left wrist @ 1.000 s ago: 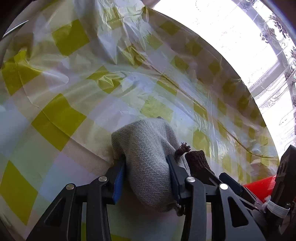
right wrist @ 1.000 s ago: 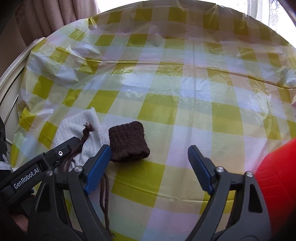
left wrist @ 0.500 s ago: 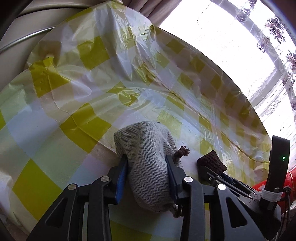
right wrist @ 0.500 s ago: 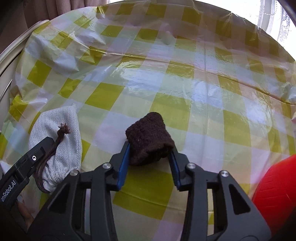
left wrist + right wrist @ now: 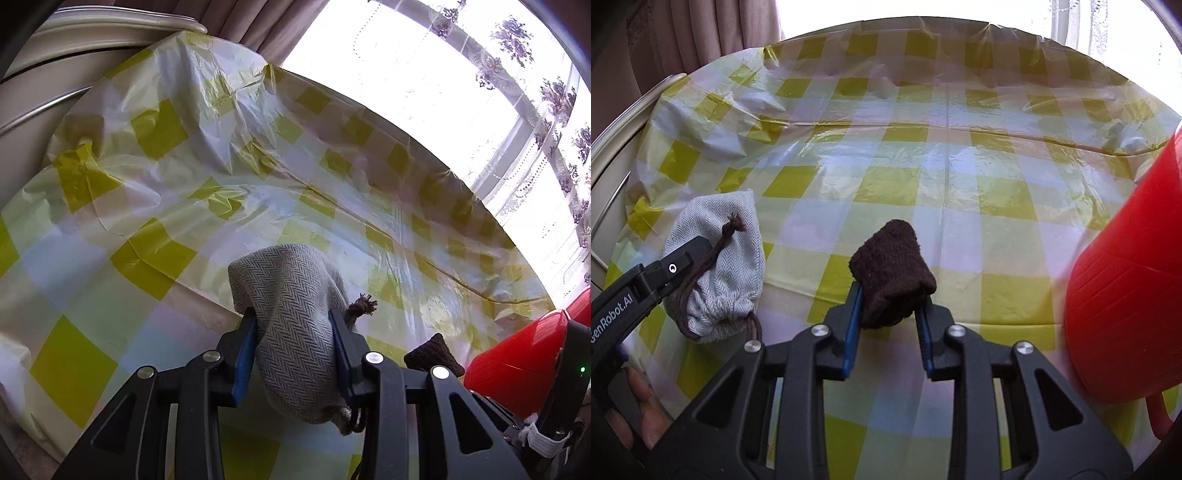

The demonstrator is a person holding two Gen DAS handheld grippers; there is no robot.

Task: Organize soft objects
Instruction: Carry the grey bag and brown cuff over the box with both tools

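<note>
Black and blue, the right tool [image 5: 889, 317] pinches a dark brown knitted piece [image 5: 892, 275] between its pads, lifted a little over the tabletop [image 5: 923, 177]. Beside it, the left tool [image 5: 293, 350] is pressed on a grey herringbone drawstring pouch [image 5: 295, 314], its brown cord [image 5: 713, 258] hanging. Just right stands a red plastic container [image 5: 1126, 295]. Farther, the yellow checked plastic cover lies wrinkled up to the curtain [image 5: 713, 33].
</note>
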